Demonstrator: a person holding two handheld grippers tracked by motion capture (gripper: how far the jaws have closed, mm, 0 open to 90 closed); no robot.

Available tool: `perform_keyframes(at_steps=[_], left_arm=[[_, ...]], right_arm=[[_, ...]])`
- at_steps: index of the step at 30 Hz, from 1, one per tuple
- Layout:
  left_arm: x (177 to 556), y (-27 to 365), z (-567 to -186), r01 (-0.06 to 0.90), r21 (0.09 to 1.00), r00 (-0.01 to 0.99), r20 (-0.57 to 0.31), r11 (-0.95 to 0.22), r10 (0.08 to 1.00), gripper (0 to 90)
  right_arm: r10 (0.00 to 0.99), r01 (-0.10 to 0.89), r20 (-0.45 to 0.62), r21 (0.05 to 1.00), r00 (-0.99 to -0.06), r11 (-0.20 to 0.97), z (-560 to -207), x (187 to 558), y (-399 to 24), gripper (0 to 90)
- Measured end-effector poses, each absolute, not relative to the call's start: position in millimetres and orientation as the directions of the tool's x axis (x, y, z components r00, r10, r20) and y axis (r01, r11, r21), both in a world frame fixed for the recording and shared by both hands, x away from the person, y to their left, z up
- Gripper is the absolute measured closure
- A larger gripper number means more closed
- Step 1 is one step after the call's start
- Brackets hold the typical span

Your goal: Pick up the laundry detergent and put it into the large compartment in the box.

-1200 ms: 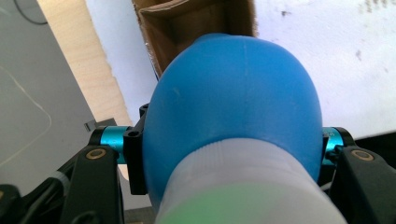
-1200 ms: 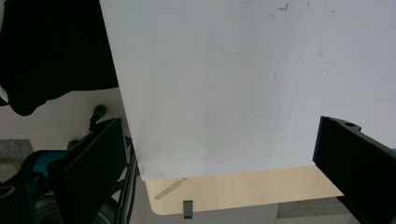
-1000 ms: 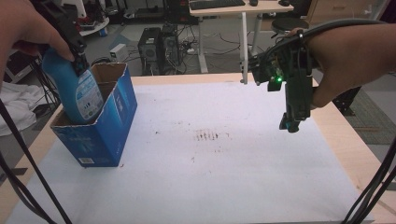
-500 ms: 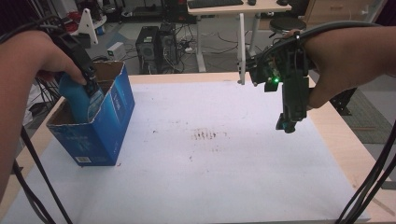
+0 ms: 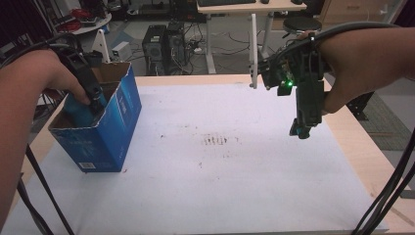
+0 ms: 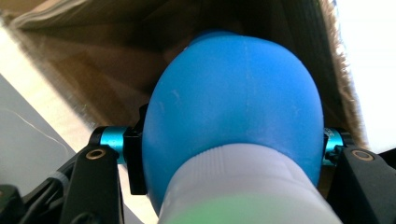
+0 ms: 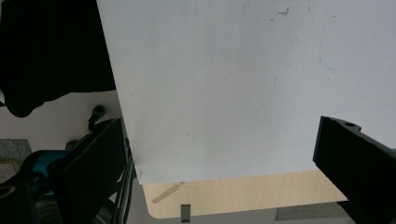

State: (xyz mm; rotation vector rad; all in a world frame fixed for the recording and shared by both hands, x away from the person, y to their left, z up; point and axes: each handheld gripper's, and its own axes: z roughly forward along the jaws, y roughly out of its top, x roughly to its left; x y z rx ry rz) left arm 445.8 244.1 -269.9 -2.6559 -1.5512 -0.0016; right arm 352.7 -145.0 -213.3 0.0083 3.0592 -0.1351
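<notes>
A blue cardboard box (image 5: pixel 105 132) stands open-topped at the left of the white sheet (image 5: pixel 220 171). My left gripper (image 5: pixel 95 105) reaches down into it, shut on a blue bottle (image 5: pixel 76 108) that sits low inside. In the left gripper view the bottle (image 6: pixel 233 107), with a white ribbed collar, is clamped in the left gripper (image 6: pixel 224 144) against the brown box wall (image 6: pixel 93 60). My right gripper (image 5: pixel 301 129) hangs above the right side of the sheet, pointing down. Seen in its own view, the right gripper (image 7: pixel 219 154) stands open and holds nothing, above the white sheet (image 7: pixel 224 70).
The wooden table (image 5: pixel 357 142) shows bare past the sheet's right edge. A white upright post (image 5: pixel 253 49) stands at the table's far edge. Computer towers (image 5: pixel 159 46) and desks lie on the floor beyond. Black cables (image 5: pixel 386 196) trail at bottom right.
My left gripper has gone down with the blue bottle, which now sits deep in the box instead of sticking out above it. The right gripper has hardly moved.
</notes>
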Motion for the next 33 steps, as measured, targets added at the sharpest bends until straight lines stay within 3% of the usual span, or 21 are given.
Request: perform_keyframes(at_steps=[13,33], left_arm=[[442,243,-287,0.798,-0.057,0.601,0.019,-0.599,0.799,38.5],[442,248,-291,0.781,-0.039,0.623,-0.005,-0.623,0.782,38.2]], right_arm=[[0.002,0.01,-0.084,-0.091,-0.996,0.996,-213,352,-143,2.1],[0.0,0.008,-0.078,-0.097,-0.997,0.995,-215,351,-143,2.1]])
